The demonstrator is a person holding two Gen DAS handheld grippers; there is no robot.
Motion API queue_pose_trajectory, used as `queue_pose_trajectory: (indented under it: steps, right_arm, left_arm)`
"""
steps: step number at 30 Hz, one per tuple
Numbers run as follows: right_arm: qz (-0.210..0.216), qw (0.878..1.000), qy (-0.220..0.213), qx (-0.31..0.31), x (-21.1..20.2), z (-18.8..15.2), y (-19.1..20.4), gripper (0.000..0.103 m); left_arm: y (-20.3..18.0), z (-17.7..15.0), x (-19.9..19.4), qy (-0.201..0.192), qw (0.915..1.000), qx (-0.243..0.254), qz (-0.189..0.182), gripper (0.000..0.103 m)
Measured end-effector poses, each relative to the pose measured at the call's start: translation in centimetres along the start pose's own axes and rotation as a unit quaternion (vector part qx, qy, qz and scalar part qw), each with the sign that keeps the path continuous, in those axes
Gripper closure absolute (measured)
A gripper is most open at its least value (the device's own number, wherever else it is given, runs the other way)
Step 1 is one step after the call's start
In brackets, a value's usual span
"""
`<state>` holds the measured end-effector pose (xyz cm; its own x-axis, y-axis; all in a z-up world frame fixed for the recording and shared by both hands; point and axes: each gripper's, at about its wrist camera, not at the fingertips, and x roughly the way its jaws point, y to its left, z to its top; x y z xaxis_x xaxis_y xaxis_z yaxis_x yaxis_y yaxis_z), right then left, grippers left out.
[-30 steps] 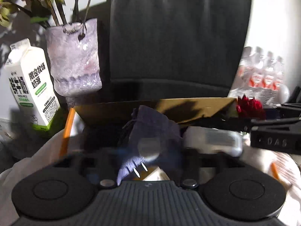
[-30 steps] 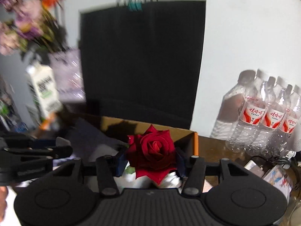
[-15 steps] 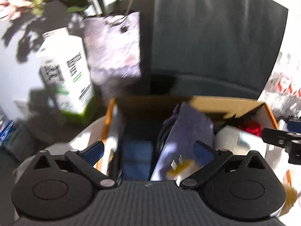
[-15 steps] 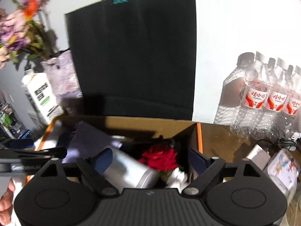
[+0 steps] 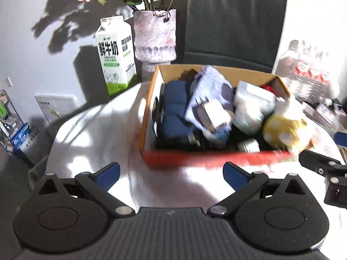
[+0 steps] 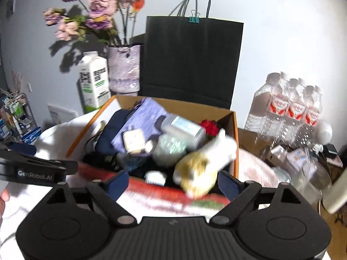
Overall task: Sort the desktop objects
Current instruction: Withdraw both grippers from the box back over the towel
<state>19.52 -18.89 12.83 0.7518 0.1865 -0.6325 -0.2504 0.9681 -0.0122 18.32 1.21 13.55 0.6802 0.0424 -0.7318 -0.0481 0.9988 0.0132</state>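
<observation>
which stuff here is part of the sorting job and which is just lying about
Part of the job:
- orange cardboard box
- purple cloth pouch
- red rose
- yellow and white plush toy
- open left gripper
- right gripper, jaws opening, nothing between them

Lying about:
- white milk carton
- lilac flower vase
- black paper bag
- pack of water bottles

Both grippers have let go and drawn back — the left gripper (image 5: 171, 171) spread wide, the right gripper (image 6: 171, 181) opening, empty; pouch (image 5: 208, 91) and rose (image 6: 209, 126) lie in the box (image 5: 214, 157).
</observation>
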Motion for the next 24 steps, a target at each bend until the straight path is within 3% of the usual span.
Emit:
queue_pose_trajectory:
  steps: [16,20,24]
  right_arm:
    - [0.047,0.995,-0.045,0.078,-12.5,-14.4,0.9,0.007]
    - [0.036,0.994,-0.042,0.090,-14.2,-18.4,1.3,0.007]
    - [0.021,0.995,-0.050,0.089,-16.1,-21.3,2.0,0.006]
  left_arm:
    - [-0.9,-15.3,-13.1,-0.067,0.9956,0.026,-0.060,0.000]
    - [-0.7,-18.7,-14.8,-0.105,0.9926,0.041,-0.046,0.000]
    - [0.5,-21.2,-15.2,-0.113,0.9928,0.005,-0.041,0.000]
